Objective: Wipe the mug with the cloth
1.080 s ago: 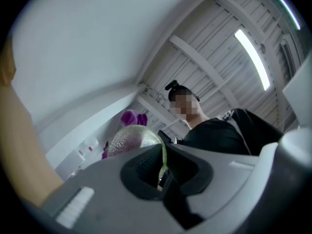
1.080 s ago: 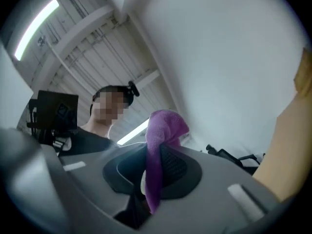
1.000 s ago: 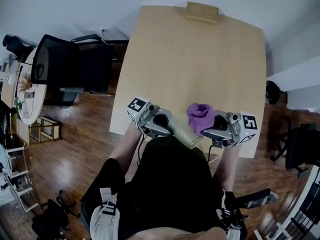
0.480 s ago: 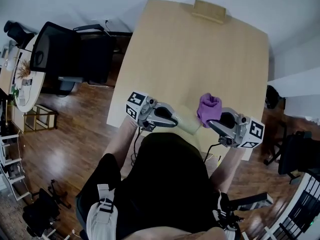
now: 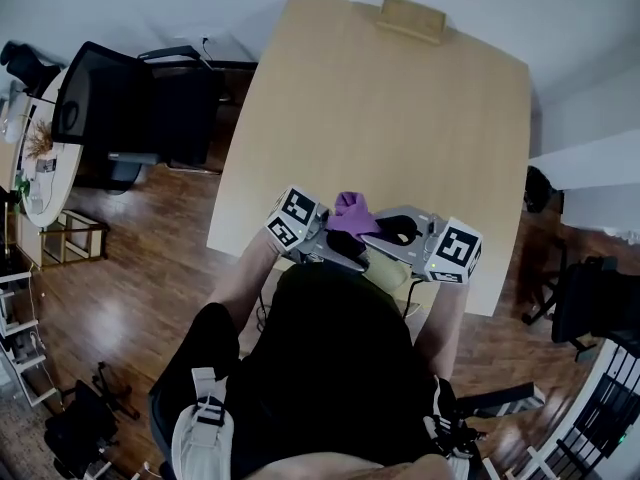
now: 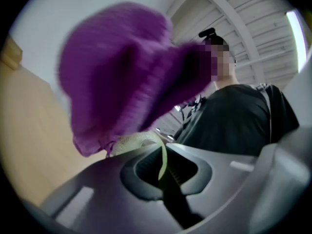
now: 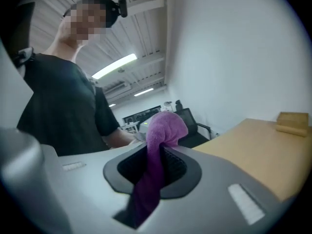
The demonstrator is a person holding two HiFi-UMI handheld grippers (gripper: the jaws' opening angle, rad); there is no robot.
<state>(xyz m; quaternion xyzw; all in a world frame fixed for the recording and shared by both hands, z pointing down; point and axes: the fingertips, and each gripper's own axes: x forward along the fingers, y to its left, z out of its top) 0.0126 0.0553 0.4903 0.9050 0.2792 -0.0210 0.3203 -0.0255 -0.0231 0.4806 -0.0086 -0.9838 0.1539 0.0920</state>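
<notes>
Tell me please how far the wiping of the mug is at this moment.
Done: the left gripper is shut on the wall of the pale green mug, and the right gripper is shut on the purple cloth. In hand: the cloth hangs right over the mug's rim; whether it touches, I cannot tell. Left: the rubbing itself, which probably has not begun or is only starting.

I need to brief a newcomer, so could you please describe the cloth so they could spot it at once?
Start at the near edge of the light wooden table, just in front of the person. The cloth is the bunched wad pinched in the right gripper, next to the pale mug; it alone is purple.
</notes>
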